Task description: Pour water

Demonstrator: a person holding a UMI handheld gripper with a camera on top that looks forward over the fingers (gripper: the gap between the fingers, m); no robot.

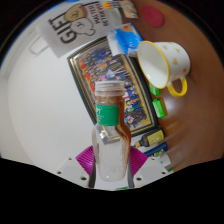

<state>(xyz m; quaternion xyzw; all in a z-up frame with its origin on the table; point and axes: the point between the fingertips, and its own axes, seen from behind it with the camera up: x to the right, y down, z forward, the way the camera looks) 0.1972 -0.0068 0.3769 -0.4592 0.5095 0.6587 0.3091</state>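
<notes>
Between the 2 fingers (pixel 112 160) a clear plastic bottle (pixel 111 130) is held, its lower body pressed from both sides by the pink pads (pixel 84 157). The bottle is seen upright along the fingers' line, with a green label band (pixel 108 116) around its shoulder and an orange-brown cap (pixel 110 90) at its top. Whether liquid is inside cannot be told.

Just beyond the cap and off to the right, a white cup (pixel 162 64) with a yellow handle (pixel 180 85) is seen tilted, its mouth turned toward the bottle. The inside of the cup looks pale; no content can be made out. It appears to be gripped by a hand (pixel 183 50) seen behind it.

Under both, a flat printed board or box (pixel 118 70) with a dark border and a crowded colourful picture lies on the white tabletop (pixel 45 110). Farther off, a card printed with large "GIFT" lettering (pixel 62 33) is seen, beside it a small blue-and-white item (pixel 127 41). A small green object (pixel 157 100) lies at the board's right edge, below the cup, and further colourful printed items (pixel 152 142) lie just to the right of the fingers.
</notes>
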